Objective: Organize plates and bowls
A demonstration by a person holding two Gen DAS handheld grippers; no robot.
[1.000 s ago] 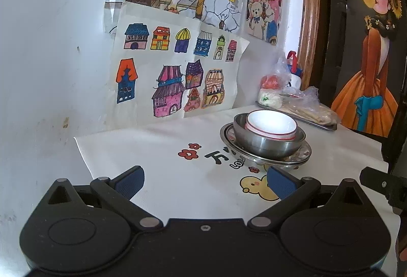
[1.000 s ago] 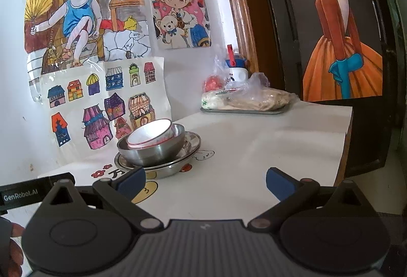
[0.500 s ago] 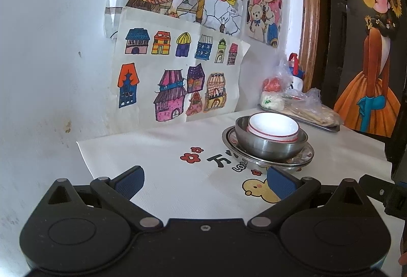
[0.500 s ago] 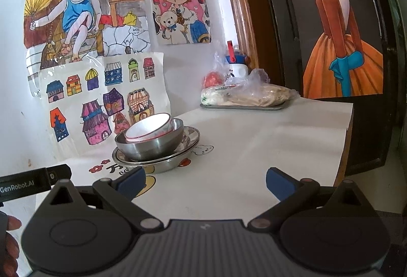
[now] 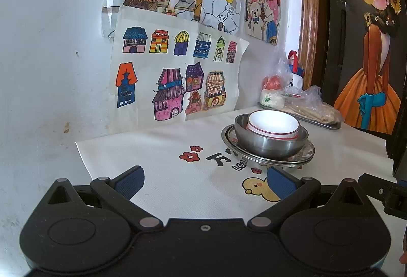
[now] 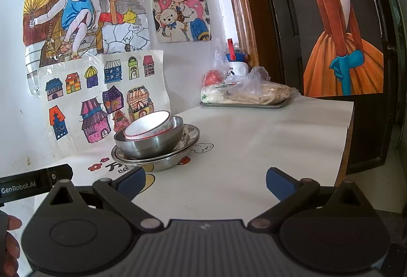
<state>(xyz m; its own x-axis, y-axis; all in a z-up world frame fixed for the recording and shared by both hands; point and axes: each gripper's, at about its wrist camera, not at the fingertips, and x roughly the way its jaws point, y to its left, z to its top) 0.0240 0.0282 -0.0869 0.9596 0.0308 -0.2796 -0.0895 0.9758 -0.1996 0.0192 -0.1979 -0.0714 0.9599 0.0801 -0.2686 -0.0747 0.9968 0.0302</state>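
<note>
The steel bowl (image 5: pixel 269 143) hides most of the steel plates (image 5: pixel 305 149).

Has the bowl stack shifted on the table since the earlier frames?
No. The bowl stack sits by the same flower print on the cloth; its small shift within both views comes from the cameras moving, not the stack.

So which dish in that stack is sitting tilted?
The white red-rimmed bowl on top: it leans inside the steel bowl, which sits level on the steel plates.

Ahead of tool: house drawings (image 5: pixel 175 78) on wall; bagged food on metal tray (image 6: pixel 245 105), far counter (image 6: pixel 279 139) edge.
</note>
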